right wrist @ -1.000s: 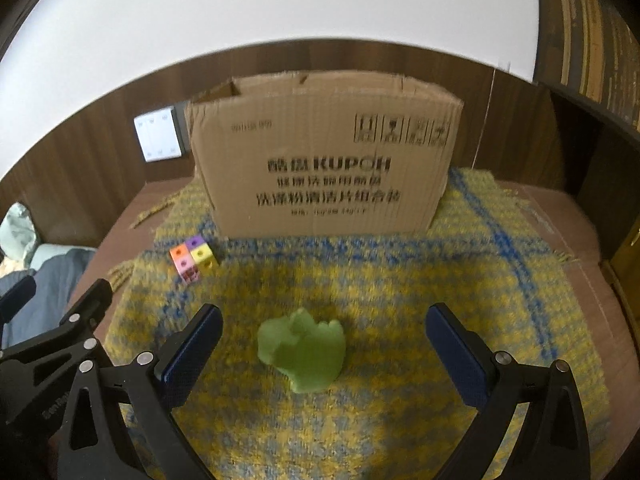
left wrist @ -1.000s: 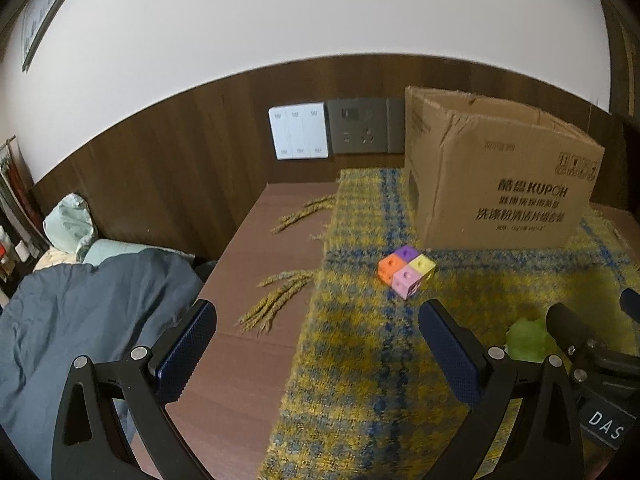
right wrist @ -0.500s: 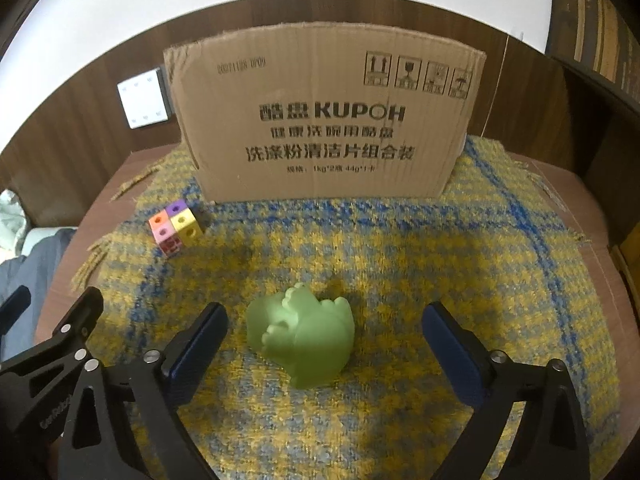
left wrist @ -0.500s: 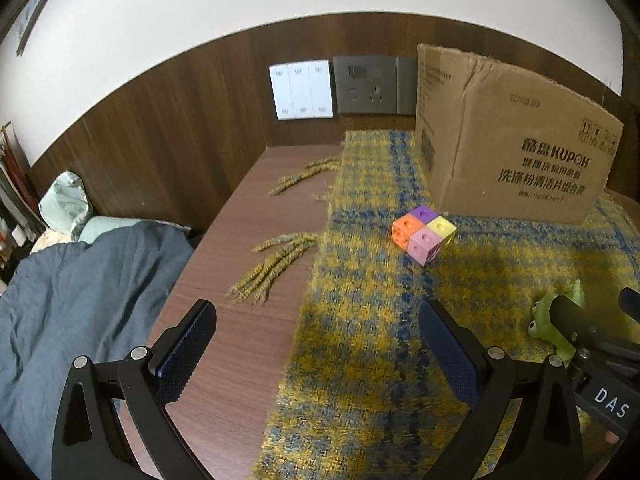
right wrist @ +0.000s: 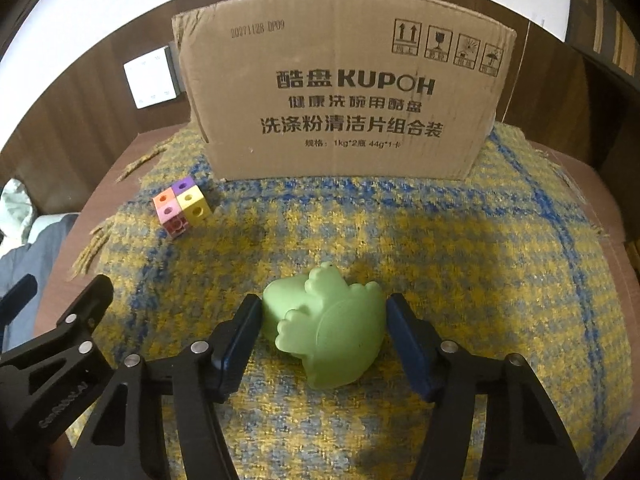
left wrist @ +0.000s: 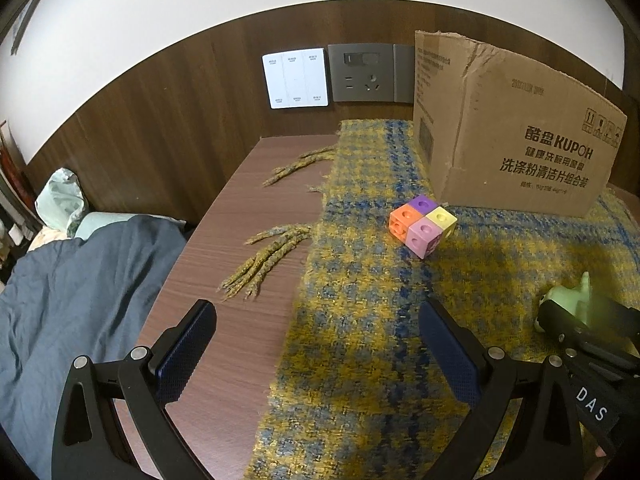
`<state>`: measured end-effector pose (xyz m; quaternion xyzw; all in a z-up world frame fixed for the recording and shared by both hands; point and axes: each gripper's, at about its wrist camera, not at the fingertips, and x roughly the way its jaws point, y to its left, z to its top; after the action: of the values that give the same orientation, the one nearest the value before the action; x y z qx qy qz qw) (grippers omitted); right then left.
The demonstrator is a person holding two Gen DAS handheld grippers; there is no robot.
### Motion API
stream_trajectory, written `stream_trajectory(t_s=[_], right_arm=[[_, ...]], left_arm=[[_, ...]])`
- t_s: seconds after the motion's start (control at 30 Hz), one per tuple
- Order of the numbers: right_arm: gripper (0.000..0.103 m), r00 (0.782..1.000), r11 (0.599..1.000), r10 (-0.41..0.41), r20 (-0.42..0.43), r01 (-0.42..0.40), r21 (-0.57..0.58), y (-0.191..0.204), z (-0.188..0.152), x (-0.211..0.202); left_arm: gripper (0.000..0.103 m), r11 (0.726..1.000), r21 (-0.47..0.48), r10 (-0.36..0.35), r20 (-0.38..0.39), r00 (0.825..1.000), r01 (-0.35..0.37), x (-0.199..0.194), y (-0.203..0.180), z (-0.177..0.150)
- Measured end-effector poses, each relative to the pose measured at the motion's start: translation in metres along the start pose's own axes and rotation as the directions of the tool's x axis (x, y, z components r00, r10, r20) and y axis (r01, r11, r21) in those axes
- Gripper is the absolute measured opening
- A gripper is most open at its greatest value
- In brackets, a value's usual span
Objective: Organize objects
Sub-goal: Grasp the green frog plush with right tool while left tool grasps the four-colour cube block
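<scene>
A green rubber frog toy point(right wrist: 326, 326) lies on the yellow and blue cloth point(right wrist: 480, 264). My right gripper point(right wrist: 324, 320) is shut on the frog, one pad against each side. The frog also shows at the right edge of the left wrist view point(left wrist: 568, 300), partly hidden by the right gripper. A block of coloured cubes point(left wrist: 422, 224) sits on the cloth near the cardboard box point(left wrist: 516, 140); it shows in the right wrist view too point(right wrist: 181, 206). My left gripper point(left wrist: 316, 344) is open and empty over the cloth's left edge.
The open-topped cardboard box point(right wrist: 340, 96) stands at the back of the cloth. The wooden table point(left wrist: 224, 272) is bare to the left, with cloth fringes point(left wrist: 268, 256) on it. A blue blanket point(left wrist: 72, 300) lies off the table's left edge. Wall switches point(left wrist: 296, 78) are behind.
My right gripper has moved forward around the frog and closed on it. My left gripper has moved forward and lower; the cubes look nearer.
</scene>
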<state>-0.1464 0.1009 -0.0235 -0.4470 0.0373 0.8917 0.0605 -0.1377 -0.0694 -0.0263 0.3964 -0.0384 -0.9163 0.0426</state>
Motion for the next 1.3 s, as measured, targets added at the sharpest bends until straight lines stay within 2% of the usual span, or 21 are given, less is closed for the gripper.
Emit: stream_trajectory(t_s=[0.17, 0.33, 0.6, 0.93, 1.3], right_arm=[[0.064, 0.998, 1.000, -0.019, 0.054, 0.019, -0.003, -0.002, 0.004, -0.017], [0.064, 0.991, 0.999, -0.052, 0.119, 0.053, 0.002, -0.005, 0.015, -0.037], [0.064, 0.985, 0.997, -0.075, 0.153, 0.071, 0.029, -0.017, 0.032, -0.045], [0.064, 0.984, 0.994, -0.102, 0.145, 0.094, 0.063, -0.034, 0.051, -0.028], [0.064, 0.987, 0.992, -0.103, 0.120, 0.094, 0.079, -0.042, 0.059, -0.004]], left_arm=[[0.103, 1.000, 0.022, -0.003, 0.009, 1.000, 0.003, -0.006, -0.006, 0.005], [0.103, 1.000, 0.021, -0.012, 0.049, 0.999, 0.011, -0.018, -0.009, 0.017], [0.103, 0.997, 0.038, -0.065, 0.076, 0.995, 0.062, -0.019, -0.020, 0.040], [0.103, 0.991, 0.053, -0.125, 0.016, 0.992, 0.124, 0.023, -0.038, 0.059], [0.099, 0.985, 0.074, -0.154, -0.039, 0.987, 0.156, 0.055, -0.051, 0.061]])
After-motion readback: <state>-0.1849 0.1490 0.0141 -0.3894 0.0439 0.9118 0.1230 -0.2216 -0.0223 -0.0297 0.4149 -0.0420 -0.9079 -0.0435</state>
